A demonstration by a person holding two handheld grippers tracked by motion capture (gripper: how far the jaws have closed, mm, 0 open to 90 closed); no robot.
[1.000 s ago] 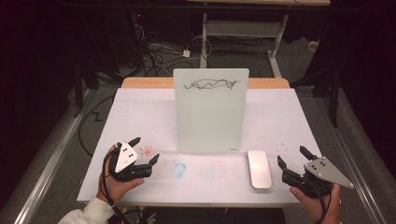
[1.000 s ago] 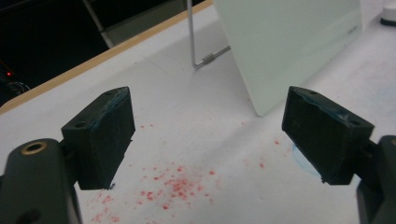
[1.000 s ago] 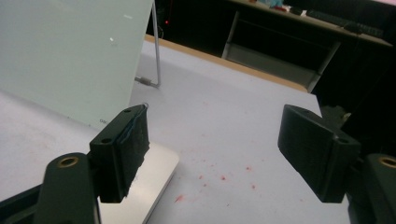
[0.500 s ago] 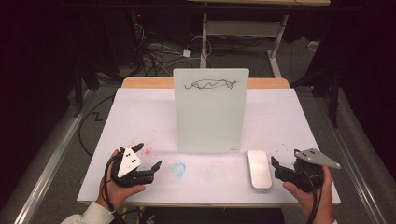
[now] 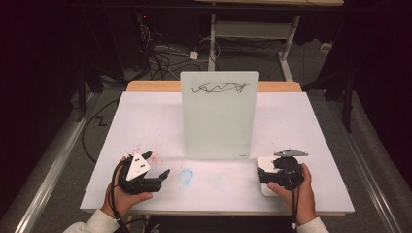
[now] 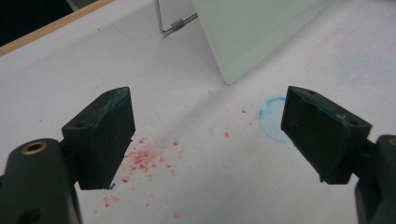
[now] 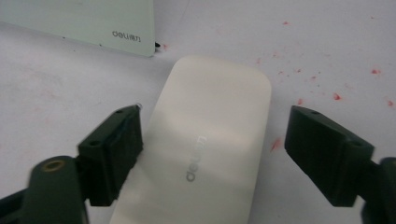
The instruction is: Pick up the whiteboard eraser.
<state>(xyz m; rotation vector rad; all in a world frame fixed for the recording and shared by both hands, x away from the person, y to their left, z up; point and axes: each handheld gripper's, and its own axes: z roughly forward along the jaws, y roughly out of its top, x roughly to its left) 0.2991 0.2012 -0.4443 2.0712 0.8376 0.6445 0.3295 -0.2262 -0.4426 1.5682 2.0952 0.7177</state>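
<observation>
Table [image 5: 145, 121]: white top, wooden strip along the far edge, floor with cables beyond. Red specks [image 6: 140, 161] scattered near the left gripper and also around the eraser in the right gripper view; a faint blue ring smudge [image 5: 185, 175] on the near middle of the top.

Board [image 5: 218, 116]: pale glass whiteboard, upright at the table's centre on a wire stand [image 6: 175, 23], facing the person. A black scribble [image 5: 221, 88] runs across its top. Small brand print at its lower corner, seen in the right gripper view.

Eraser [image 7: 205, 144]: white, oblong, rounded corners, brand lettering on top. It lies flat on the table at the near right, just in front of the board's right lower corner and apart from it.

Right gripper [image 7: 215, 154]: held in the person's right hand at the near right edge, over the eraser. Its jaws have just been opening and stand wide, one on each side of the eraser; the left pad is at or very near the eraser's edge, the right pad clear of it. Nothing gripped.

Left gripper [image 6: 208, 135]: held in the left hand at the near left, low over the table, pointing toward the blue ring. Jaws wide apart, nothing between them but bare tabletop with specks.
</observation>
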